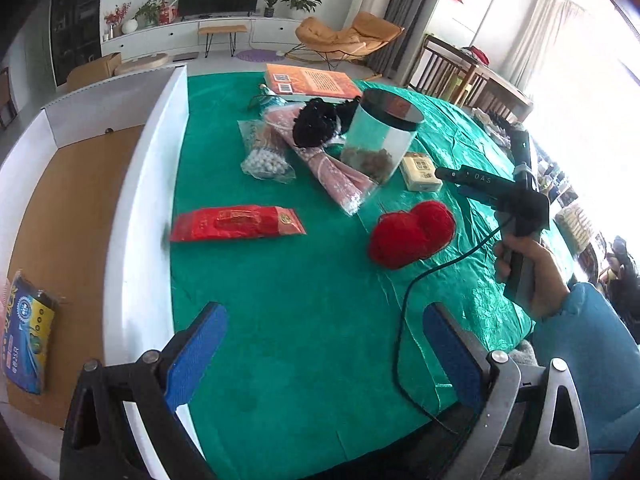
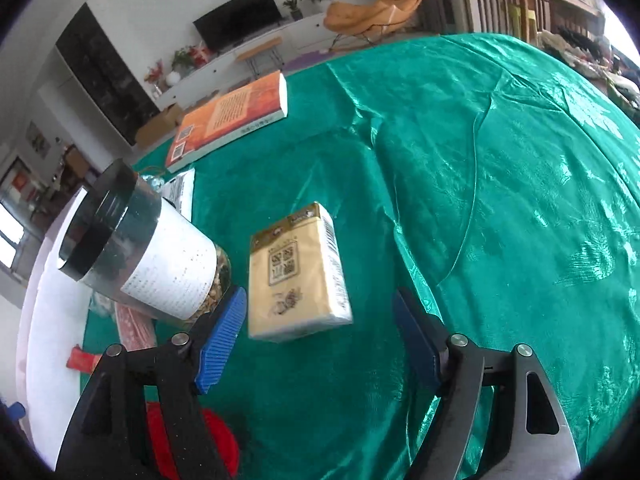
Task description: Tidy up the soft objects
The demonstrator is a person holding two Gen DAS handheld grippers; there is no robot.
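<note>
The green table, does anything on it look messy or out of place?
Yes. Behind the clear jar, a pink wrapped bundle, a bag of white beads and a black fuzzy item lie heaped and overlapping. The red yarn and tissue pack lie apart, unsorted.

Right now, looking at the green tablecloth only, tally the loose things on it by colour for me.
Red: 2, the red packet and the red yarn
Black: 1, the black yarn
Orange: 1, the book
Cream: 1, the tissue pack
Pink: 1, the wrapped pink cloth
Clear: 2, the jar and the bead bag
Total: 8
</note>
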